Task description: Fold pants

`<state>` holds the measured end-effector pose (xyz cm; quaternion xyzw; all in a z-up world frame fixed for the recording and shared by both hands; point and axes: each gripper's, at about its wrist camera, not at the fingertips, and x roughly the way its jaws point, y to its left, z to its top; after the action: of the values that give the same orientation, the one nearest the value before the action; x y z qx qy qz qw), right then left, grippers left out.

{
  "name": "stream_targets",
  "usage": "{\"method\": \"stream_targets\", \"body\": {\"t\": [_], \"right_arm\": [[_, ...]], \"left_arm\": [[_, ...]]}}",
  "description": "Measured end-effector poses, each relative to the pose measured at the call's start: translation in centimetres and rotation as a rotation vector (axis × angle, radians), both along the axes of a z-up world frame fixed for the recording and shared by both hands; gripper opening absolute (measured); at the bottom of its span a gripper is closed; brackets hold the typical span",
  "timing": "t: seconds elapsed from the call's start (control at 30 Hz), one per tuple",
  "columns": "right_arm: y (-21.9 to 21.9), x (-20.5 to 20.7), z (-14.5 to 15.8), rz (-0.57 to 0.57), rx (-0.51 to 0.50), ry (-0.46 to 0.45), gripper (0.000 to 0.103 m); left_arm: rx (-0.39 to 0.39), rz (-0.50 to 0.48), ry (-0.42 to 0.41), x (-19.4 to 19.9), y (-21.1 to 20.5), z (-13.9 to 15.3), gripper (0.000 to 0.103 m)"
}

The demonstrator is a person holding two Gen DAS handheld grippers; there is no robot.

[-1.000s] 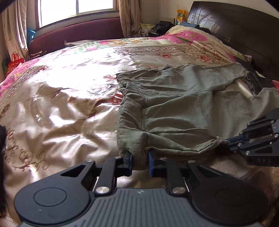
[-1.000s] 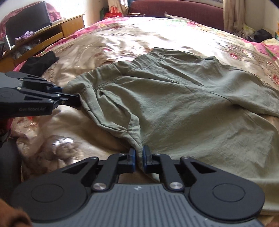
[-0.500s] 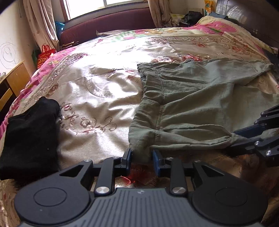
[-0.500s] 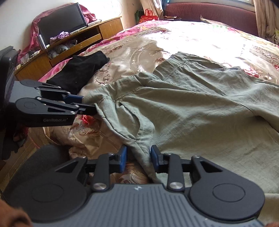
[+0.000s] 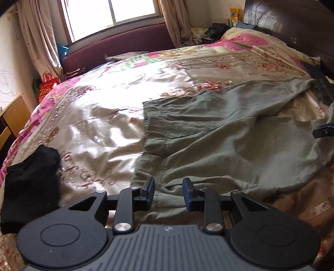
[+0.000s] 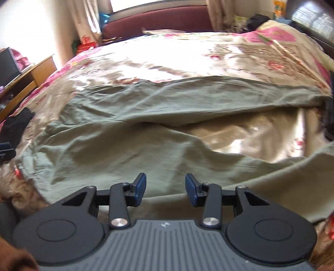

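lying flat: pants (image 5: pixel 219 133) on bedspread (image 5: pixel 100 116) | both grippers parted

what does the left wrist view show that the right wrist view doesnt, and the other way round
Only the left wrist view shows the window, the waistband end of the pants with its stitched seam, and the open left gripper over that edge.

Only the right wrist view shows the two legs spreading apart with bare bedspread between them, the dark screen at far left, and the open right gripper over the nearer leg.

Both show the green pants lying on the floral bedspread, the black garment, the maroon sofa and the dark headboard.
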<state>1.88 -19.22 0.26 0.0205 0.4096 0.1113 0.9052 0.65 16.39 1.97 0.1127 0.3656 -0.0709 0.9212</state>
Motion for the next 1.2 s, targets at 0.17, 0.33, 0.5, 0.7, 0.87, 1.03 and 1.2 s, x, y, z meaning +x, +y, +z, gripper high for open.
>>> {"method": "stream_targets", "body": {"t": [0.17, 0.33, 0.5, 0.7, 0.87, 1.03, 1.2], "right_arm": [[-6.9, -0.8, 0.6, -0.201, -0.044, -0.005, 0.043], [-15.3, -4.3, 1.2, -0.466, 0.025, -0.011, 0.043], [-21.6, -5.9, 0.0, -0.679, 0.135, 0.009, 0.043], [-25.5, -5.1, -0.9, -0.78, 0.327, -0.026, 0.043], [-27.7, -3.7, -2.8, -0.863, 0.403, -0.012, 0.017], [-28.8, -7.4, -0.1, -0.849, 0.421, -0.123, 0.003], [-28.3, -8.6, -0.3, -0.852, 0.236, -0.008, 0.01]], "left_arm": [[-0.048, -0.133, 0.01, 0.8, -6.3, -0.6, 0.044], [-0.089, -0.283, 0.004, 2.4, -13.4, -0.8, 0.044], [-0.096, -0.461, 0.0, 4.4, -21.7, -0.6, 0.044], [-0.076, -0.573, 0.019, 5.1, -27.6, -0.8, 0.045], [-0.034, -0.598, 0.031, 4.5, -28.2, -1.3, 0.048], [-0.033, -0.568, 0.011, 4.5, -26.3, -1.1, 0.051], [-0.063, -0.501, 0.014, 5.6, -24.5, -1.8, 0.051]]}}
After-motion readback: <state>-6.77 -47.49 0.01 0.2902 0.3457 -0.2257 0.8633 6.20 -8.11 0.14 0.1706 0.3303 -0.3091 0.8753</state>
